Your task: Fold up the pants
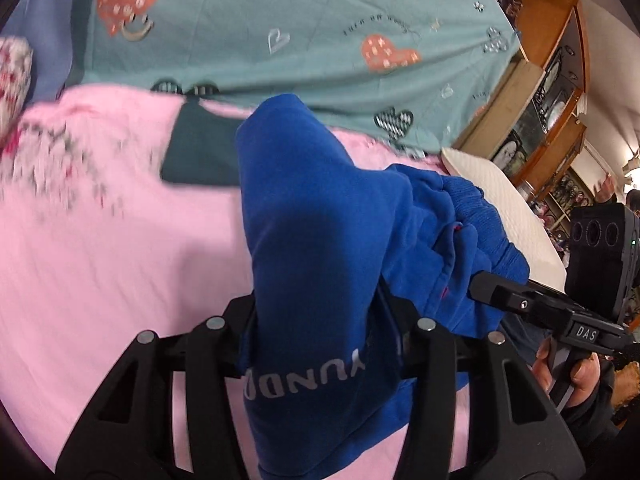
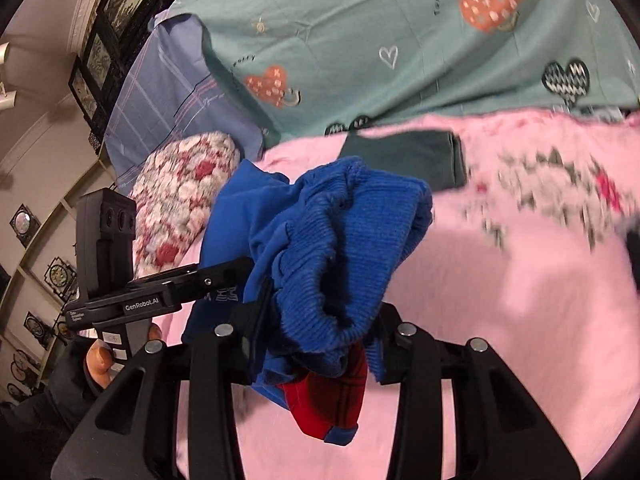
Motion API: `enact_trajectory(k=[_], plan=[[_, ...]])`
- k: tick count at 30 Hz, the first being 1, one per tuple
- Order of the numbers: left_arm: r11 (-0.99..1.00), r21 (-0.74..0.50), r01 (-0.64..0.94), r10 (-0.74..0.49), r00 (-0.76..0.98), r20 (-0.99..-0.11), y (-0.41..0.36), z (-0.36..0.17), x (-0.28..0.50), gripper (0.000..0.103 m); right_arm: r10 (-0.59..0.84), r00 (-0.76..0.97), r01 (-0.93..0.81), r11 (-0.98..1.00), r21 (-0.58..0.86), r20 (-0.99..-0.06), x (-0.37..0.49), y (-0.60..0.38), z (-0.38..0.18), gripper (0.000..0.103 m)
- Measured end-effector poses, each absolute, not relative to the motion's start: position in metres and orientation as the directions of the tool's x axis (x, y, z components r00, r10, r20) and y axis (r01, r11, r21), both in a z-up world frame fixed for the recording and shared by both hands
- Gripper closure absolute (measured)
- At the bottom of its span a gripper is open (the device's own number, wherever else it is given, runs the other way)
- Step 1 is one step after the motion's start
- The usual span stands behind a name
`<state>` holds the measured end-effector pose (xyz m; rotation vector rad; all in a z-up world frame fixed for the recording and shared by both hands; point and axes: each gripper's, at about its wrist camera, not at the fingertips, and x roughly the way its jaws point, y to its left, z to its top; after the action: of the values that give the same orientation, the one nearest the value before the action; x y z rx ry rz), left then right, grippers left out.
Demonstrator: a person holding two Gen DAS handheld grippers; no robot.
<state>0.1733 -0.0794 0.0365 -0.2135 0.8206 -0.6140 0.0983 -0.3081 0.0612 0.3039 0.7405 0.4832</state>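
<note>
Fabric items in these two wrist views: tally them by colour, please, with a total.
Blue: 1, the blue pants held by both the left gripper and the right gripper.
Dark green: 1, the folded garment.
Pink: 1, the pink blanket.
Teal: 1, the heart-print sheet.
Red and white: 1, the knitted cushion.
Total: 5.
</note>
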Motion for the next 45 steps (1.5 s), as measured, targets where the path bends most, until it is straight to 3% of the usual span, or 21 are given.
enact_trajectory(k=[6, 7, 8, 9, 10, 13, 15, 18, 20, 23, 25, 30, 35, 40, 45], plan=[[0.839, -0.376, 0.392, -0.544, 0.598, -0.589, -0.090, 0.065, 0.304, 0.047, 0.448, 0.699, -0.279, 0.889, 0.364, -0.557, 0.232, -0.302, 0.089, 0.060], [0.847, -0.372, 0.381, -0.532, 0.606, -0.591, -0.093, 0.061, 0.323, 0.035, 0.433, 0.709, -0.266, 0.895, 0.358, -0.556, 0.254, -0.302, 0.085, 0.053], [0.860, -0.355, 0.368, -0.511, 0.611, -0.604, -0.097, 0.051, 0.354, 0.012, 0.415, 0.719, -0.250, 0.903, 0.350, -0.557, 0.278, -0.301, 0.078, 0.036], [0.885, -0.318, 0.339, -0.465, 0.630, -0.622, -0.099, 0.038, 0.379, 0.005, 0.387, 0.726, -0.226, 0.915, 0.335, -0.568, 0.303, -0.300, 0.068, 0.031], [0.909, -0.290, 0.299, -0.416, 0.647, -0.638, -0.098, 0.025, 0.397, 0.003, 0.314, 0.729, -0.159, 0.942, 0.295, -0.608, 0.332, -0.301, 0.047, 0.030], [0.974, -0.174, 0.143, -0.224, 0.551, -0.804, -0.087, -0.029, 0.442, 0.007, 0.194, 0.695, -0.017, 0.967, 0.254, -0.693, 0.364, -0.314, -0.003, 0.030], [0.972, -0.182, 0.146, -0.233, 0.559, -0.796, -0.071, -0.032, 0.425, 0.006, 0.228, 0.694, -0.022, 0.955, 0.297, -0.683, 0.345, -0.323, -0.012, 0.030], [0.988, -0.062, 0.143, -0.138, 0.618, -0.774, -0.061, -0.014, 0.370, 0.005, 0.206, 0.704, -0.058, 0.971, 0.234, -0.680, 0.296, -0.319, 0.002, 0.027], [0.990, -0.041, 0.136, -0.121, 0.659, -0.743, -0.054, 0.007, 0.315, 0.004, 0.169, 0.706, -0.068, 0.983, 0.171, -0.688, 0.257, -0.312, 0.016, 0.014], [0.988, -0.058, 0.144, -0.142, 0.687, -0.713, -0.051, 0.038, 0.238, 0.002, 0.128, 0.743, -0.093, 0.992, 0.088, -0.657, 0.178, -0.300, 0.047, 0.011], [0.987, -0.037, 0.159, -0.142, 0.727, -0.671, -0.052, 0.060, 0.179, 0.002, 0.128, 0.772, -0.112, 0.992, 0.064, -0.622, 0.121, -0.295, 0.065, 0.001], [0.986, -0.012, 0.168, -0.137, 0.762, -0.633, -0.057, 0.078, 0.064, 0.002, 0.132, 0.821, -0.135, 0.990, 0.036, -0.556, 0.009, -0.282, 0.078, 0.001], [0.988, -0.034, 0.152, -0.141, 0.777, -0.614, -0.057, 0.058, -0.015, 0.002, 0.087, 0.859, -0.112, 0.994, -0.018, -0.504, -0.064, -0.271, 0.060, 0.001], [0.987, -0.007, 0.164, -0.130, 0.753, -0.645, -0.062, 0.035, -0.042, 0.002, 0.067, 0.846, -0.097, 0.995, -0.028, -0.530, -0.091, -0.270, 0.042, 0.001], [0.988, -0.012, 0.154, -0.132, 0.800, -0.585, -0.059, 0.045, -0.057, 0.002, 0.055, 0.853, -0.069, 0.998, -0.009, -0.518, -0.104, -0.277, 0.042, 0.001]])
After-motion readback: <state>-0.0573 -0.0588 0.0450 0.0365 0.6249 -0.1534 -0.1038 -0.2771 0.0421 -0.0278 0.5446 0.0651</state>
